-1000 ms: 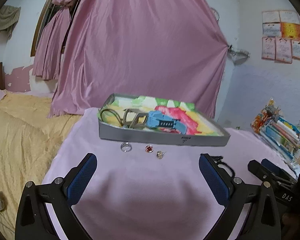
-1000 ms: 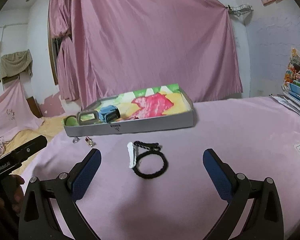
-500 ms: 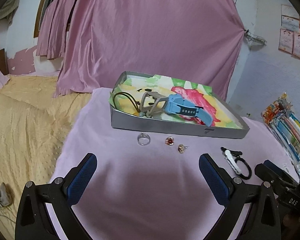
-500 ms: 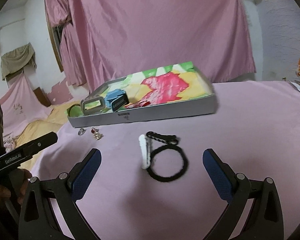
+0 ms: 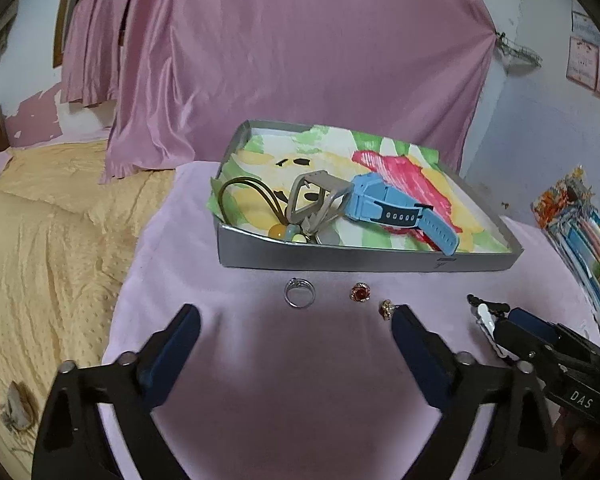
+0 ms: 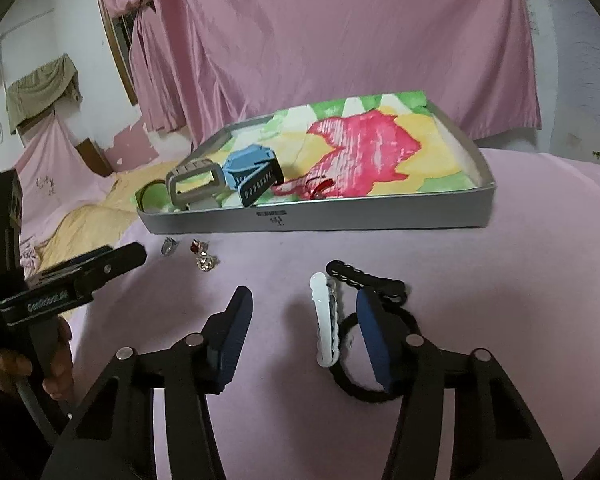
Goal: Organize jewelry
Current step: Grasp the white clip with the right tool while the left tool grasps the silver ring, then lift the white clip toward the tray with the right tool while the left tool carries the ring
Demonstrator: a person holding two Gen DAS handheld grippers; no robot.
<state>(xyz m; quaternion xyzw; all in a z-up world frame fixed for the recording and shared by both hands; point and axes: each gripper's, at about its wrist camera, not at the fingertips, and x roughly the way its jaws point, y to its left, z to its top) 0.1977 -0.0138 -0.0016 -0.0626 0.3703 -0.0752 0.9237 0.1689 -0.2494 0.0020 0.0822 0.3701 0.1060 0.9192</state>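
Observation:
A grey tray (image 5: 364,258) (image 6: 380,216) lined with floral paper holds a blue watch (image 5: 396,204) (image 6: 252,168), a grey watch (image 5: 316,196) (image 6: 196,178) and a cord with beads (image 5: 252,196). On the pink cloth before it lie a silver ring (image 5: 299,298) (image 6: 168,246), a red-stone ring (image 5: 360,293) (image 6: 198,246) and a gold ring (image 5: 387,309) (image 6: 206,264). My left gripper (image 5: 296,332) is open, just short of the rings. My right gripper (image 6: 302,312) is open, partly closed, around a white hair clip (image 6: 326,320); its right finger covers part of a black hair tie (image 6: 364,384) and black clip (image 6: 364,280).
A yellow bedspread (image 5: 40,248) lies left of the table. Stacked books (image 5: 584,240) stand at the right edge. A pink curtain (image 5: 300,60) hangs behind the tray. The other gripper shows in each view, at the right (image 5: 548,344) and at the left (image 6: 72,280).
Both grippers moved forward and down toward the cloth. The right gripper's fingers narrowed and now straddle the white hair clip. The left gripper came closer to the rings.

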